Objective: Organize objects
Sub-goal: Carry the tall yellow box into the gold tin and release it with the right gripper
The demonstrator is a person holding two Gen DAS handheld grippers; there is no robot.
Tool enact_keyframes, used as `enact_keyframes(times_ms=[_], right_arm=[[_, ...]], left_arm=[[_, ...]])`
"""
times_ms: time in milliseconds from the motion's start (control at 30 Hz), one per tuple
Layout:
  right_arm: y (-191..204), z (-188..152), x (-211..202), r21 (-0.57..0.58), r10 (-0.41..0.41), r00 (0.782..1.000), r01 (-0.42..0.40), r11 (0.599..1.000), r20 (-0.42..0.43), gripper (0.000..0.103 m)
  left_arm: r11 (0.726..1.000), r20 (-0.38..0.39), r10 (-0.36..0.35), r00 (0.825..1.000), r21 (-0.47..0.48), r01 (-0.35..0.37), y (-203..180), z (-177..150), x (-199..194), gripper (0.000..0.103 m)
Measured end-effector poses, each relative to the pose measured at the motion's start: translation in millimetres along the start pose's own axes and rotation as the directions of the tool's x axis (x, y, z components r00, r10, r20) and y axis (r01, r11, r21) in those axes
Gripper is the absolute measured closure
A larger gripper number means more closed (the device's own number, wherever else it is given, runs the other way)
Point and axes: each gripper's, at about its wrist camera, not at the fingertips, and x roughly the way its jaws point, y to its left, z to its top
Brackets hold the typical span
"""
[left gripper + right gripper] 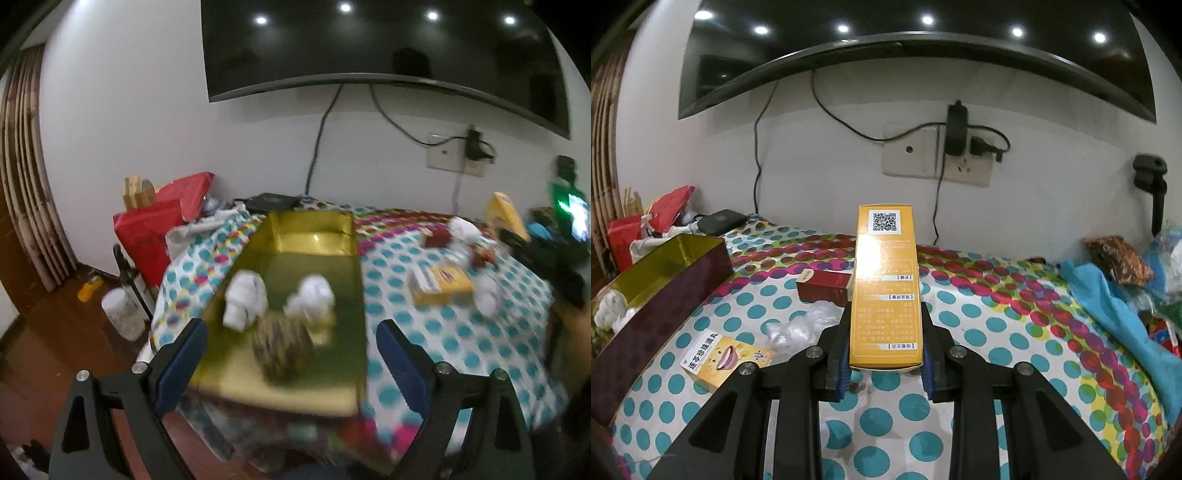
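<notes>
At frame centre the right gripper has its jaws pinching one tall orange box above the dotted table. The left gripper, jaws spread, hovers over the gold tray holding two white wads and one dark ball.

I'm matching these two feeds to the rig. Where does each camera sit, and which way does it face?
Left wrist: sits on the left tongs, looking forward and down at the gold tray holding white wads; both blue-padded fingers show, spread wide with nothing between them.
Right wrist: sits on the right tongs, facing the wall socket; its fingers clamp an upright yellow box.
Shared: the gold tray, the polka-dot cloth, the small yellow carton, the TV.
</notes>
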Motion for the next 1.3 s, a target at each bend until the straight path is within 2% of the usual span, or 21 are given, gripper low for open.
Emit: enact_keyframes(times_ms=[100,200,267,400,567,700,833,900,967,1000,1033,1100,1200,1300], right_arm=[[14,1,0,-0.037,0.019,1.000,-0.019,0.999,0.009,0.076],[40,5,-2,-0.081,0.047,0.999,-0.046,0.996,0.018,0.076],[65,10,-7,-0.112,0.090,0.996,-0.087,0.990,0.024,0.076],[128,19,-14,-0.207,0.184,0.983,-0.178,0.962,0.012,0.076],[198,22,-17,-0.269,0.286,0.957,-0.287,0.919,-0.047,0.075],[244,26,-8,-0.296,0.328,0.938,-0.347,0.890,-0.111,0.075],[271,27,8,-0.305,0.329,0.929,-0.367,0.879,-0.170,0.075],[278,29,17,-0.280,0.352,0.911,-0.402,0.872,-0.213,0.074],[282,29,23,-0.275,0.353,0.906,-0.410,0.870,-0.235,0.065],[280,30,22,-0.276,0.345,0.911,-0.399,0.874,-0.227,0.058],[278,32,19,-0.280,0.335,0.921,-0.381,0.881,-0.200,0.045],[268,35,10,-0.281,0.320,0.936,-0.349,0.894,-0.145,0.023],[241,38,-4,-0.265,0.307,0.948,-0.319,0.910,-0.086,0.022],[197,32,-15,-0.222,0.252,0.967,-0.256,0.941,-0.049,0.014]], left_arm=[[0.999,0.015,-0.029,0.999,-0.019,0.030,0,-32,-22,0.009],[0.999,0.021,-0.038,0.999,-0.004,0.038,0,-47,-29,0.009],[1.000,0.029,-0.030,0.999,0.001,0.030,1,-52,-27,0.009],[0.998,0.048,-0.058,0.997,-0.036,0.059,9,-56,-26,0.008],[0.992,0.052,-0.090,0.995,-0.088,0.094,20,-58,-28,0.009],[0.986,0.056,-0.106,0.993,-0.123,0.112,27,-57,-29,0.009],[0.978,0.052,-0.113,0.992,-0.170,0.120,37,-54,-29,0.009],[0.976,0.061,-0.112,0.992,-0.182,0.121,40,-53,-31,0.009],[0.975,0.066,-0.113,0.991,-0.187,0.123,42,-52,-32,0.009],[0.974,0.066,-0.113,0.991,-0.188,0.124,42,-52,-32,0.009],[0.974,0.064,-0.114,0.991,-0.188,0.124,42,-52,-32,0.009],[0.975,0.057,-0.116,0.992,-0.184,0.125,40,-52,-30,0.009],[0.977,0.044,-0.121,0.992,-0.173,0.127,37,-54,-28,0.009],[0.981,0.025,-0.124,0.992,-0.146,0.126,29,-56,-24,0.009]])
